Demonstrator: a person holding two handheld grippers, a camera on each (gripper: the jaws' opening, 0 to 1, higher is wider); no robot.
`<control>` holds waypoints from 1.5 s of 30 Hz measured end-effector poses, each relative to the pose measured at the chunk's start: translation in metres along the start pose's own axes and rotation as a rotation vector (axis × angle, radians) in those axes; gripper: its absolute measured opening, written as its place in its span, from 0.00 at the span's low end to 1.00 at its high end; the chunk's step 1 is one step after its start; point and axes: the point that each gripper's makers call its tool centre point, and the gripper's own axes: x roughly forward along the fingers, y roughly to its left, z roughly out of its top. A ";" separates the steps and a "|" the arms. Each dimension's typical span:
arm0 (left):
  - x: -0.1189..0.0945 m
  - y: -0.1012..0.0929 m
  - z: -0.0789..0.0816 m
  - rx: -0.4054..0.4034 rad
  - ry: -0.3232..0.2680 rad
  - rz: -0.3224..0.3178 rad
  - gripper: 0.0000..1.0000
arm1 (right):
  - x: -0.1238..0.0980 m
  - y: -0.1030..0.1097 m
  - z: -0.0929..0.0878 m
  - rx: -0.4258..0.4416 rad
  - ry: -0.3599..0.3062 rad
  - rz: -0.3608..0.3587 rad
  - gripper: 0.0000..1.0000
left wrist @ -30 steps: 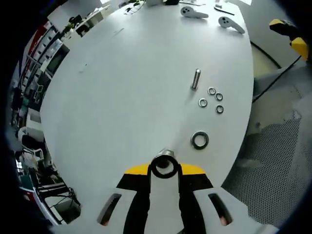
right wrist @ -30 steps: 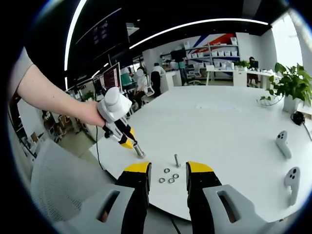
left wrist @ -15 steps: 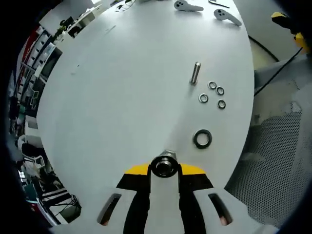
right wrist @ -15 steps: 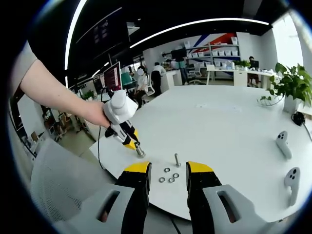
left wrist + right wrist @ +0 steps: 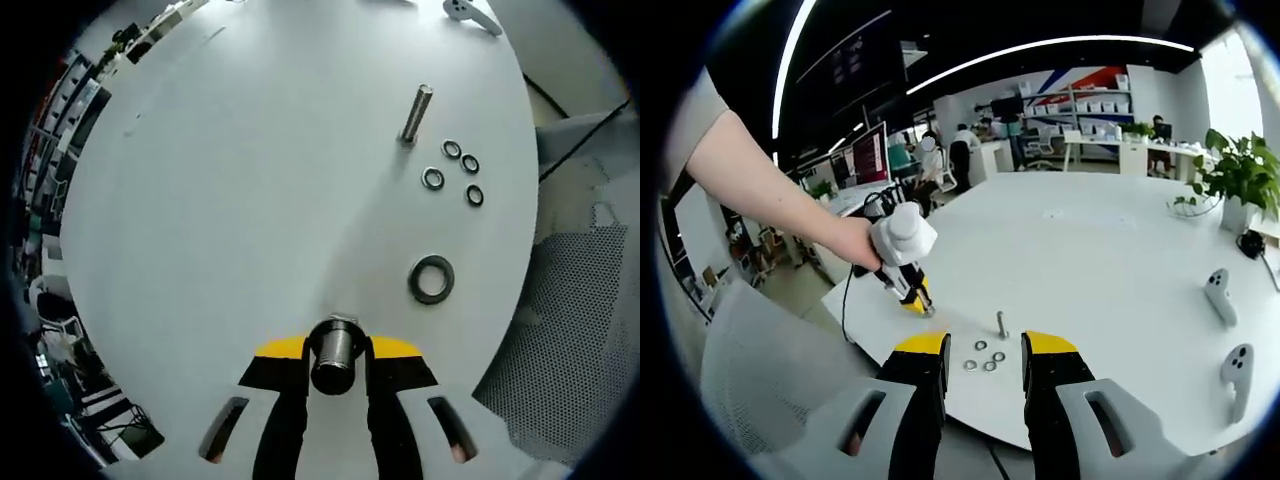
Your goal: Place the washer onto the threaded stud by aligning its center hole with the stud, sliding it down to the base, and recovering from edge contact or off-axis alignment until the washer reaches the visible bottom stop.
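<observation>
A threaded stud [image 5: 415, 113] stands upright on the white table [image 5: 230, 200]. It also appears as the stud [image 5: 1001, 325] in the right gripper view. Several small washers [image 5: 452, 172] lie just beside it, and a larger dark washer [image 5: 431, 279] lies nearer to me. My left gripper [image 5: 335, 345] is shut on a short metal cylinder [image 5: 335, 352], low over the table and short of the large washer. In the right gripper view a person's hand holds the left gripper [image 5: 908, 285] left of the stud. My right gripper [image 5: 985, 352] stands open and holds nothing, near the small washers [image 5: 985, 357].
Two white hand controllers [image 5: 1218, 293] lie at the table's right side; one controller [image 5: 470, 12] sits at the far edge. A potted plant [image 5: 1240, 180] stands at the back right. The table's curved edge [image 5: 505, 330] runs close to the washers, with a mesh chair [image 5: 570, 330] beyond.
My left gripper has moved a little toward the stud and tilted, so the held cylinder now shows its side instead of its end. The right gripper has stayed put.
</observation>
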 end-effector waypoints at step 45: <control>-0.008 -0.069 -0.017 -0.138 -0.124 -0.057 0.30 | 0.000 0.004 0.003 0.001 -0.015 0.023 0.30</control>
